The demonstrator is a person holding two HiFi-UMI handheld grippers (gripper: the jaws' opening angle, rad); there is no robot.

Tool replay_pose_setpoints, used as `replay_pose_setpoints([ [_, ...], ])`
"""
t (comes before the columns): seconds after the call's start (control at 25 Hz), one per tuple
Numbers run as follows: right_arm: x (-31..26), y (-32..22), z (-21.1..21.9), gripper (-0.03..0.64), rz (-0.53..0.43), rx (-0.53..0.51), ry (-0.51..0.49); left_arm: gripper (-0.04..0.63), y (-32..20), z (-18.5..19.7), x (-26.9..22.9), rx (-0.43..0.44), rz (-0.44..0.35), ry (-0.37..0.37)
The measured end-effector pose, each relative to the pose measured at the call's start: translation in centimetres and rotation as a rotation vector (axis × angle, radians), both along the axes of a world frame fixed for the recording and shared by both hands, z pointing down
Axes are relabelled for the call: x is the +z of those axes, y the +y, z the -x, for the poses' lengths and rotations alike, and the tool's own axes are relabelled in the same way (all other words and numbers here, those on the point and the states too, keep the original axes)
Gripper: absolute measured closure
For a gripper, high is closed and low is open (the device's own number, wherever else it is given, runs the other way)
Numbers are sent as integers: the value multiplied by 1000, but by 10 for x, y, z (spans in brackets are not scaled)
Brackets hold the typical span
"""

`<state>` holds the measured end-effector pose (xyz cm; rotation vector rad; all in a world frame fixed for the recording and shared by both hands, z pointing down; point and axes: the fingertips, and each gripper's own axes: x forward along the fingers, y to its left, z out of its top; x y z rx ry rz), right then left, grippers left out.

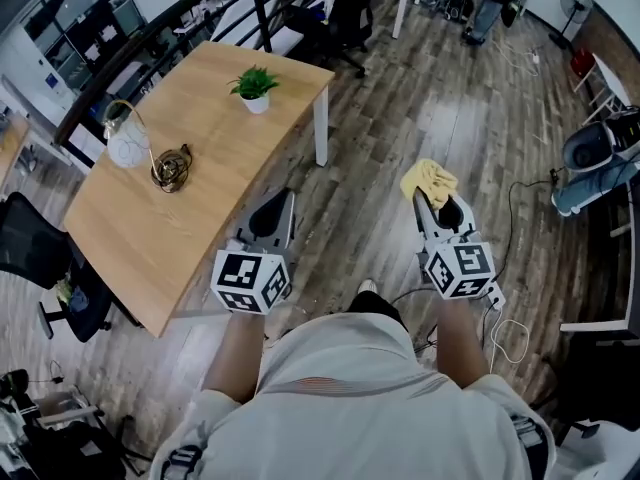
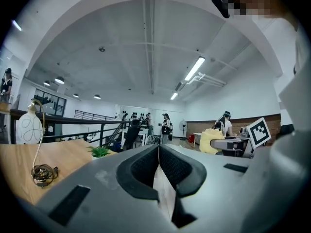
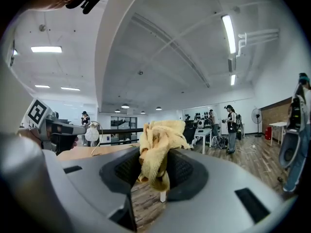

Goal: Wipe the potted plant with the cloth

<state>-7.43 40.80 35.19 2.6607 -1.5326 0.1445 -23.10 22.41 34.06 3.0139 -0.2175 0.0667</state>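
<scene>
- I run two grippers, both over the floor to the right of the one table (image 1: 225,173).
- Left gripper (image 1: 286,200): jaws pressed together, nothing between them.
- Right gripper (image 1: 430,201): jaws pinching the one yellow cloth (image 1: 428,179).
- One plant (image 1: 255,86) stands at the table's far end, well apart from both grippers.
- Two other things sit on the left of the table: a white globe (image 1: 127,145) and a brass ornament (image 1: 172,167).

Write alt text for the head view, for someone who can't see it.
Seen from above, the right gripper clamps a yellow cloth; the left gripper is shut and empty. A small potted plant stands on the wooden table at upper left.
</scene>
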Motion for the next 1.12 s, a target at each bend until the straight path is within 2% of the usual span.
replay_pose_setpoints([
  [0.36, 3, -37, -111, 431, -12, -126, -31, 578, -18, -98, -9, -92, 2, -16],
  [0.52, 11, -53, -149, 431, 13, -202, -45, 578, -25, -123, 1, -162, 32, -34],
  [0.68, 27, -67, -175, 431, 42, -254, -74, 578, -38, -144, 20, -218, 66, -82],
  [0.88, 47, -79, -216, 431, 62, -240, -117, 578, -55, -174, 25, -223, 56, -97],
  [1.12, 54, -116, -257, 431, 70, -227, -118, 578, -94, -212, 45, -223, 69, -119],
])
